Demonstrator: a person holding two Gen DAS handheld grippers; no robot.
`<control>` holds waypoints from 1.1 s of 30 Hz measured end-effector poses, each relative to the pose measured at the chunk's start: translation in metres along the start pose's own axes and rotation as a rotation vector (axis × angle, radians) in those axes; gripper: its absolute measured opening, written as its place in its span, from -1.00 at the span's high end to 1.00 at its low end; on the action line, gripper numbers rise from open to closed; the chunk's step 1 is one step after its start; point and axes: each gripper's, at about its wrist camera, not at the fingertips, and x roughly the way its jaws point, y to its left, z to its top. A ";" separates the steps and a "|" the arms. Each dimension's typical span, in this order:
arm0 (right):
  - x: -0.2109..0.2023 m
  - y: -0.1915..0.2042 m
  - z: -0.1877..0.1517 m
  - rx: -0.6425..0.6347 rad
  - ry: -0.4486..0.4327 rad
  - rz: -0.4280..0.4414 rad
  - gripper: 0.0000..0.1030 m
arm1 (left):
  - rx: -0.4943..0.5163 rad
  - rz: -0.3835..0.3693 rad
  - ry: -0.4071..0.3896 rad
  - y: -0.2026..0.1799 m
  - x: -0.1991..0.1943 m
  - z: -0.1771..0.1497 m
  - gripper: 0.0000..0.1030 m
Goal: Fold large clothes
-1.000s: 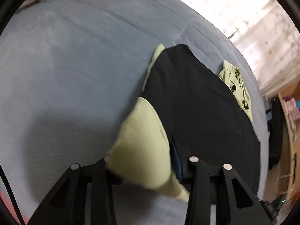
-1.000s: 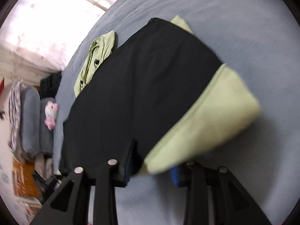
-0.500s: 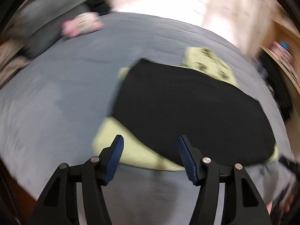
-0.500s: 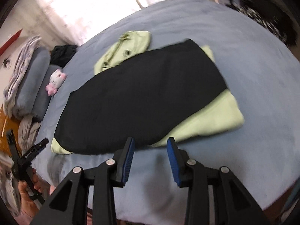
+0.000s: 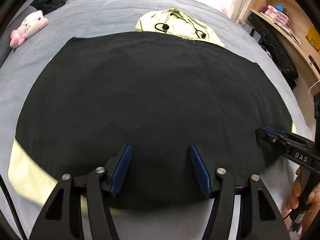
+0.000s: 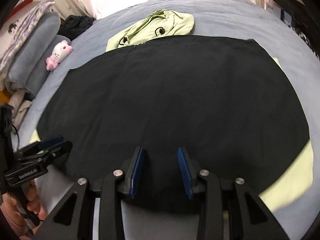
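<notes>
Your left gripper (image 5: 161,169) hangs over the near edge of the hoodie (image 5: 152,104), jaws spread wide, blue pads (image 5: 121,168) clear of the cloth, nothing pinched. Your right gripper (image 6: 160,169) is parted too, narrower gap, pads (image 6: 137,170) bare, nothing between them. Both point steeply down at the near hem.

The hoodie lies flat on the grey-blue bed (image 5: 100,14), black body panel facing up and spread across most of both views. Its pale green hood (image 5: 178,25) sticks out at the far edge w/ black drawcord toggles on it; same hood in right cam (image 6: 158,29). A pale green sleeve (image 5: 28,176) shows at the near left corner in left cam, a bit blurred. In right cam another green sleeve (image 6: 292,176) shows at the near right corner, also blurred. A small green sliver peeks out on each opposite side as well.

Your right gripper shows at the right edge of left cam, tip over the garment's right corner, your hand (image 5: 302,198) on its handle. Can't tell if that tip touches the cloth. Your left gripper shows at the left edge of right cam, hand (image 6: 22,206) below it.

Pink/white plush toy (image 5: 28,28) on the bed far left, dark bundle (image 5: 50,0) beyond it. Wooden shelf (image 5: 284,18) on the right. Folded grey bedding (image 6: 34,60) at the left in right cam.
</notes>
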 end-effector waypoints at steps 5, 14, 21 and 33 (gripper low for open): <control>0.024 -0.004 0.026 0.007 -0.018 -0.010 0.29 | -0.012 0.015 0.020 0.003 0.026 0.030 -0.18; 0.056 -0.010 0.086 0.009 -0.047 -0.006 0.30 | -0.053 0.060 0.027 0.011 0.060 0.092 -0.22; 0.060 -0.051 0.133 0.058 -0.104 -0.135 0.35 | -0.149 0.090 -0.002 0.064 0.063 0.143 -0.22; 0.043 -0.132 0.159 0.259 -0.126 -0.214 0.30 | -0.156 0.238 -0.001 0.126 0.062 0.174 -0.22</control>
